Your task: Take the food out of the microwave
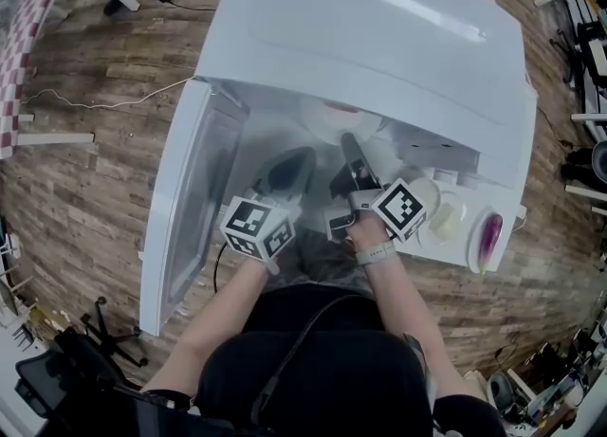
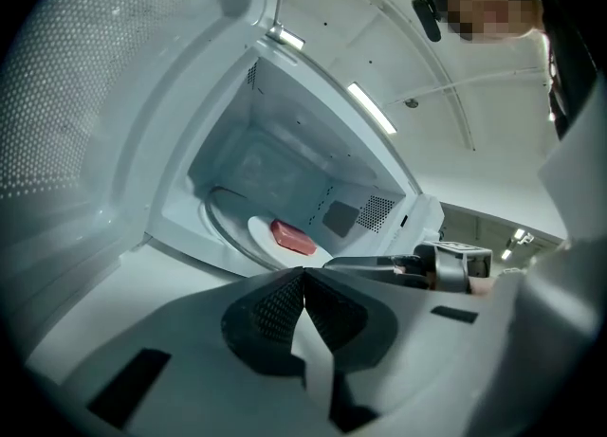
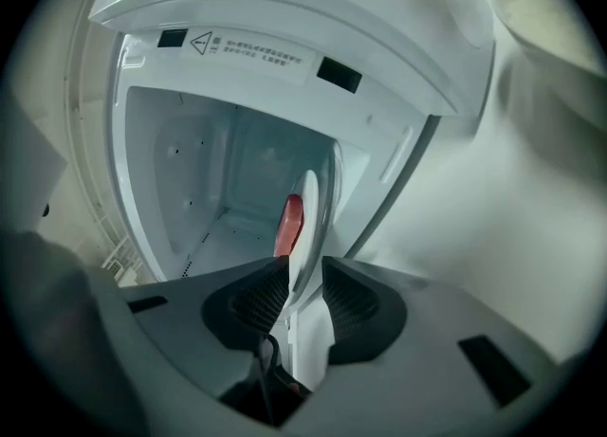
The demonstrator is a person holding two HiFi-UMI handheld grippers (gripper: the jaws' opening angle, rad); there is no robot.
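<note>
Left gripper (image 2: 303, 279): black ribbed jaws pressed together with nothing between them, at the mouth of the cavity.
Right gripper (image 3: 305, 274): jaws pinching the near rim of a round white plate (image 3: 308, 200).
Red oblong piece of food (image 3: 291, 222): lies on that plate, inside the cavity.
White box-shaped microwave (image 1: 379, 37): its hinged door (image 1: 180, 227) stands swung open on the left.
</note>
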